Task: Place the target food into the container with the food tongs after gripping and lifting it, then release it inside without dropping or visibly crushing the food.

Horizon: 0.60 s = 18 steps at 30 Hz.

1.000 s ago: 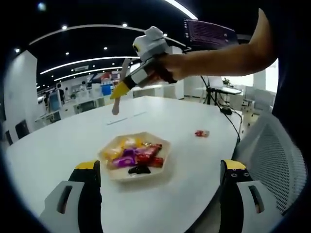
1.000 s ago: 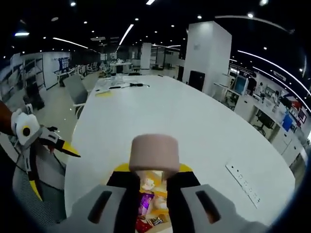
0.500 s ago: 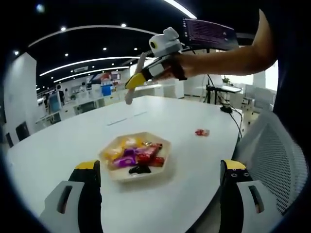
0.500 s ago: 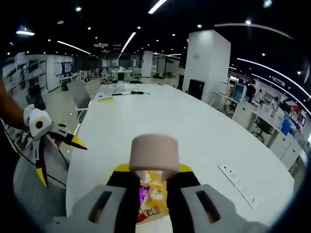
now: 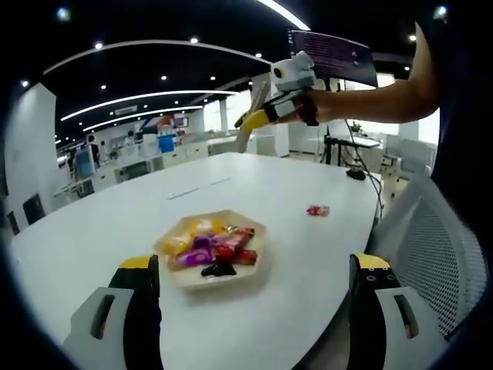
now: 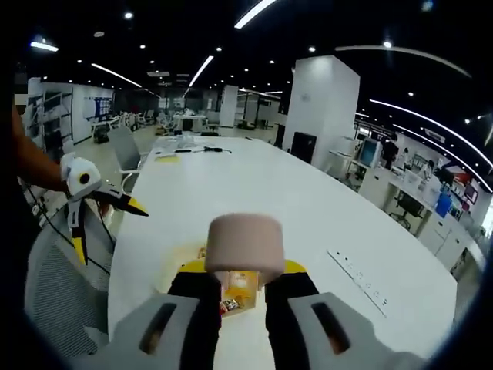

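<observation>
A: Where do you stand in the task?

B: At the very start, by my reading. Your right gripper (image 5: 271, 114) is raised high over the white desk (image 5: 100, 223), well above the food. Its jaws are drawn close on the handle of the food tongs (image 6: 245, 247), whose pinkish rounded end sits right in front of the lens in the right gripper view. Your left gripper (image 5: 250, 308) hangs low near the desk edge with its jaws spread wide, holding nothing.

A: And the food?

B: Wrapped sweets (image 5: 212, 248) lie piled in the shallow beige dish (image 5: 258, 229) on the desk, yellow, purple and red wrappers, with a dark piece at the near rim. One red sweet (image 5: 317, 210) lies alone on the desk, well apart from the dish, toward the chair (image 5: 427, 254). Which piece is the target I cannot tell, nor whether the dish is the container.

A: What does the next move ask of you?

B: Bring the tongs down over the chosen piece, let the tips straddle it, and close gently enough that the wrapper is not squashed. Steady the dish with your left gripper if it slides.
</observation>
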Each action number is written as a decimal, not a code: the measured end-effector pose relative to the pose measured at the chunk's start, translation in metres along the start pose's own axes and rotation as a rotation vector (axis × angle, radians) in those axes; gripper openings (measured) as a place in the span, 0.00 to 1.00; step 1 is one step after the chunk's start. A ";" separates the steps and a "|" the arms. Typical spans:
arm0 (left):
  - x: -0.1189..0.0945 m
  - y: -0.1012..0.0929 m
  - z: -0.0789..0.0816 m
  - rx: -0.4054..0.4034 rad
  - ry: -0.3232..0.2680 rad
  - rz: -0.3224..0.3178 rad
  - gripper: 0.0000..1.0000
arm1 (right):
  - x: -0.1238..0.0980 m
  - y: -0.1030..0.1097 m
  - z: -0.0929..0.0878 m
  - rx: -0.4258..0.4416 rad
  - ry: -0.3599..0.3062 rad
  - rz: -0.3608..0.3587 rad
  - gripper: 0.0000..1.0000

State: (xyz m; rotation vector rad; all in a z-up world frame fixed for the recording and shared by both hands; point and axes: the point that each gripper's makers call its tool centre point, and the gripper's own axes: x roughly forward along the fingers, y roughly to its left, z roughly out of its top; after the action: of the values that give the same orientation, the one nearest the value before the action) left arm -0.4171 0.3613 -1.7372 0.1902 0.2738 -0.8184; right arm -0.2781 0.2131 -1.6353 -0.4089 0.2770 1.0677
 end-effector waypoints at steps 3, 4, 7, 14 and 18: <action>0.000 -0.001 -0.001 0.001 0.002 -0.003 1.00 | -0.012 0.001 -0.007 -0.001 -0.003 0.006 0.20; 0.000 -0.001 -0.001 0.000 0.002 -0.004 1.00 | -0.016 0.001 -0.011 -0.003 -0.002 0.007 0.20; 0.000 -0.001 0.000 0.004 0.001 -0.003 1.00 | -0.028 0.003 -0.020 -0.008 0.003 0.006 0.20; 0.000 -0.001 -0.002 0.002 0.006 -0.003 1.00 | -0.061 0.004 -0.038 0.005 -0.002 -0.005 0.20; 0.001 -0.002 -0.004 0.001 0.018 -0.011 1.00 | -0.077 0.006 -0.047 0.006 0.002 -0.010 0.20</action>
State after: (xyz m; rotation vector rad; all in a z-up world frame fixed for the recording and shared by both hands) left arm -0.4183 0.3606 -1.7418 0.1971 0.2912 -0.8277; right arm -0.3197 0.1336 -1.6470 -0.4058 0.2791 1.0563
